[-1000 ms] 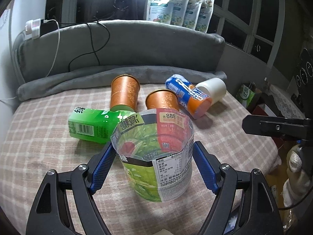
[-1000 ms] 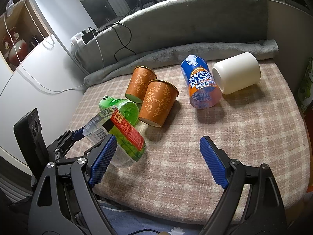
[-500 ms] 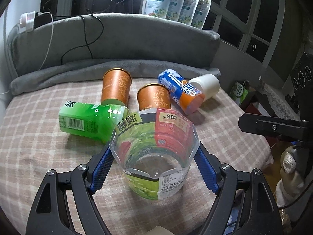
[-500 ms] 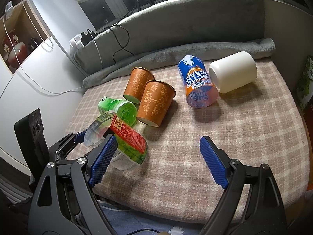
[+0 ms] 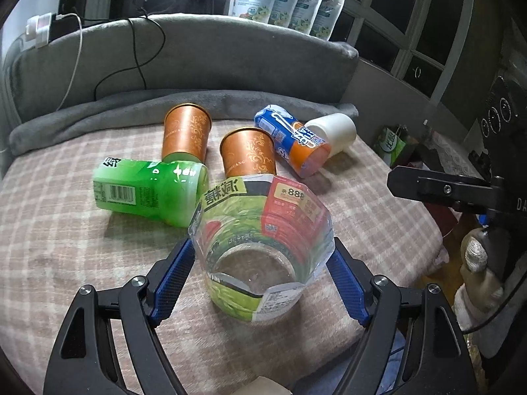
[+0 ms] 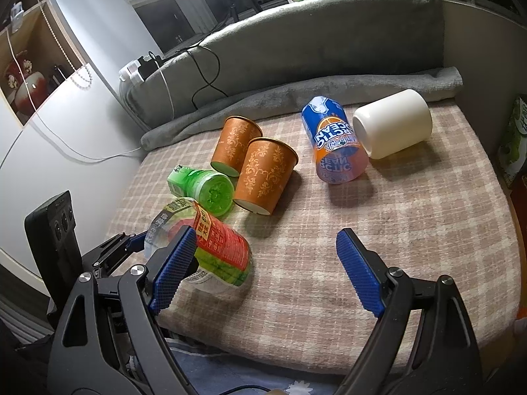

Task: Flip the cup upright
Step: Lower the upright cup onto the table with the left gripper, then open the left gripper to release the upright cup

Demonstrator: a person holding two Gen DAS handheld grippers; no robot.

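My left gripper [image 5: 260,260] is shut on a clear plastic cup [image 5: 260,247] with a green and red label. The cup's open mouth faces the left wrist camera and its base rests near the checked blanket [image 5: 66,247]; it is tilted toward me. The right wrist view shows the same cup [image 6: 214,250] leaning at the front left, held between the left gripper's blue pads. My right gripper [image 6: 266,270] is open and empty above the blanket's front part.
A green cup [image 5: 148,191], two orange cups [image 5: 186,135] [image 5: 248,154], a blue and orange cup [image 5: 293,141] and a white cup [image 5: 336,128] lie on their sides behind. A grey cushion [image 5: 197,59] backs the bed. The right gripper's arm [image 5: 444,191] is at right.
The clear cup has tipped so its mouth turns more toward the left wrist camera, and its base has come down to the blanket. The right gripper stays open and nearly still.
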